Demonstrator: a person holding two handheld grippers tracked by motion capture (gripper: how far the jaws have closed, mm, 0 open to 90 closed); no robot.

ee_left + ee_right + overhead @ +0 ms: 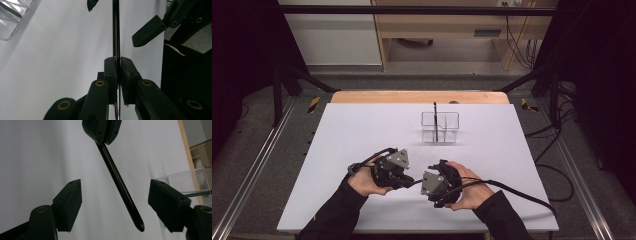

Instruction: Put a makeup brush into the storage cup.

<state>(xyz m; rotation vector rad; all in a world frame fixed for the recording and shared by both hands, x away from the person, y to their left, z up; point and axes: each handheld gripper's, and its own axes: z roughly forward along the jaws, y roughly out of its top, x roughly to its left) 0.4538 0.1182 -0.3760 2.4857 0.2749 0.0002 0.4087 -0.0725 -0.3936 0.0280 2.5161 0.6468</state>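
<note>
Camera layout: one fixed overhead, two riding on the grippers.
High view looks forward and down over the whole white table (362, 130). Each gripper view sits close behind its jaws, low over the table; all three share the black utensil (120, 186) and clear organizer (440, 127).

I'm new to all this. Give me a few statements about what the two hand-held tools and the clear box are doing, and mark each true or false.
1. The left gripper is shut on a thin black utensil. True.
2. The right gripper is clamped on that utensil. False: its jaws stand open on either side of the handle, apart from it.
3. The clear organizer already has a dark utensil standing in it. True.
4. The organizer sits between the two hands. False: it stands farther back on the white table.
</note>
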